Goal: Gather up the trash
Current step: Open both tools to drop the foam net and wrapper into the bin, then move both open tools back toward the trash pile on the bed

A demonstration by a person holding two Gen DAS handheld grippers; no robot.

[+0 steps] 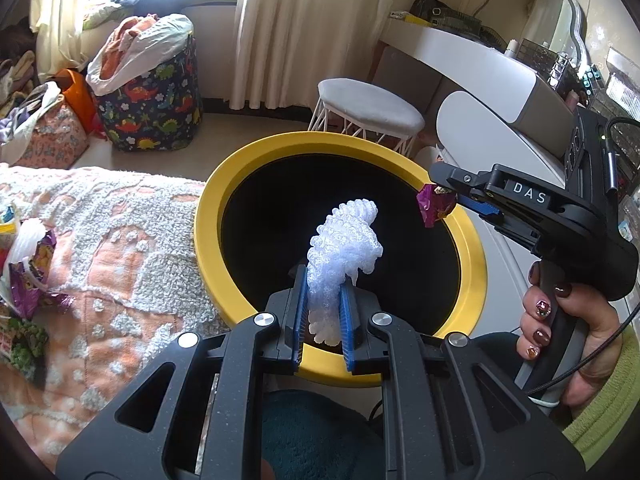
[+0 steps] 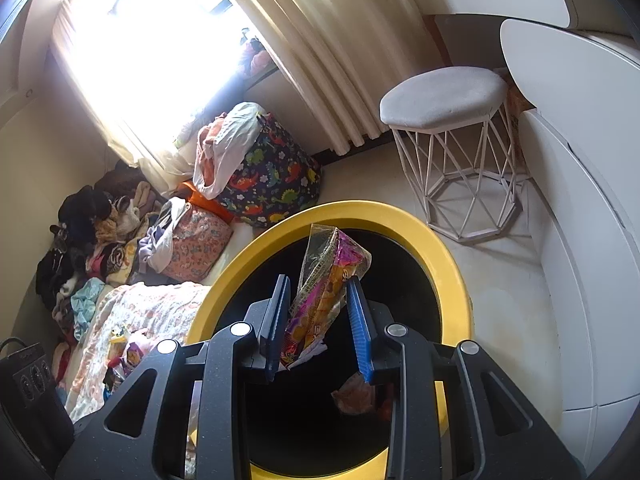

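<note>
Both loads over the yellow bin (image 1: 280,152) now, beside the bed's edge (image 1: 120,216). Could snag: foam net (image 1: 344,248) clinging to the ridged pads, or the snack wrapper (image 2: 320,300) catching the rim and spilling to the floor. Left claw (image 1: 325,312) pinched narrow on the foam net. Right claw (image 2: 318,328) clamped on the snack wrapper, a bit wider.

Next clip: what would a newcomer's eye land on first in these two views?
The yellow-rimmed bin with its black inside fills the middle of both views, beside the bed. Over its mouth the left gripper pinches a white foam net, and the right gripper holds a colourful snack wrapper in its jaws. More wrappers lie on the peach blanket at left.
</note>
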